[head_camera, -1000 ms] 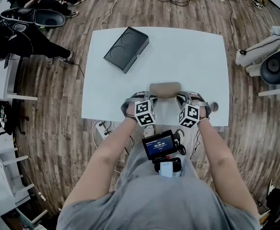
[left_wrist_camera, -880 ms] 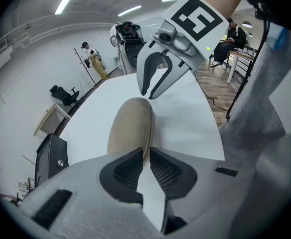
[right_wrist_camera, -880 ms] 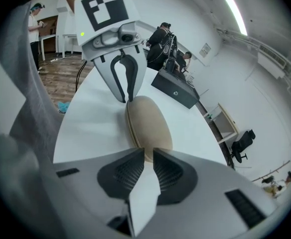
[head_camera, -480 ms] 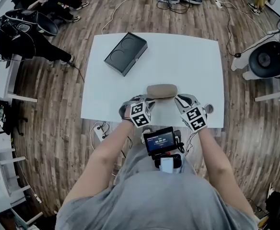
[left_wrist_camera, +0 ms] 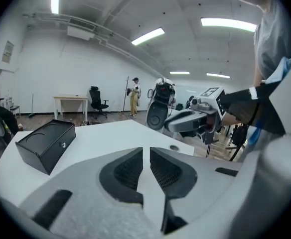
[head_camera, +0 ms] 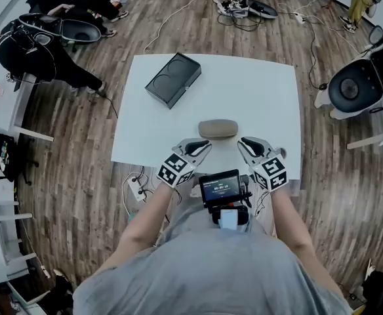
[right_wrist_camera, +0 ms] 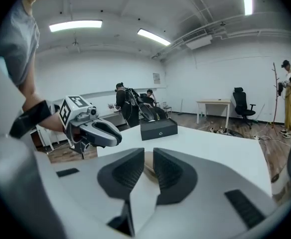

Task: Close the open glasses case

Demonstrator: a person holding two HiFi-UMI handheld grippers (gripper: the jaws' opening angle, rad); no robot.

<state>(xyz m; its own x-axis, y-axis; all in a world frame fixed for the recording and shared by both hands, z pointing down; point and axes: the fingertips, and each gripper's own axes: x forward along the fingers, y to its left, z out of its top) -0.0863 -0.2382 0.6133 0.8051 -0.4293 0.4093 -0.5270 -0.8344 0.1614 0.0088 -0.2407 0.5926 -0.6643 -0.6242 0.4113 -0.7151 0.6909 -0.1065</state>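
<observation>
The tan glasses case [head_camera: 218, 128] lies on the white table [head_camera: 263, 90] near its front edge, and its lid looks down. Both grippers hover apart from it, on my side of it. My left gripper [head_camera: 205, 145] is at its near left, jaws a narrow gap apart with nothing between them [left_wrist_camera: 146, 151]. At the case's near right my right gripper [head_camera: 242, 142] stands the same way, slightly open and empty [right_wrist_camera: 149, 156]. In the right gripper view a strip of the case [right_wrist_camera: 148, 161] shows beyond the jaws. The left gripper view does not show the case.
A black box [head_camera: 173, 75] sits at the table's far left, also visible as the black box [left_wrist_camera: 45, 143] and the black box [right_wrist_camera: 158, 128]. People and bags are on the floor at the far left; machines stand to the right of the table.
Both grippers have come off the ends of the case, risen and drawn back toward me, rolling as they went. The case stays where it was.
</observation>
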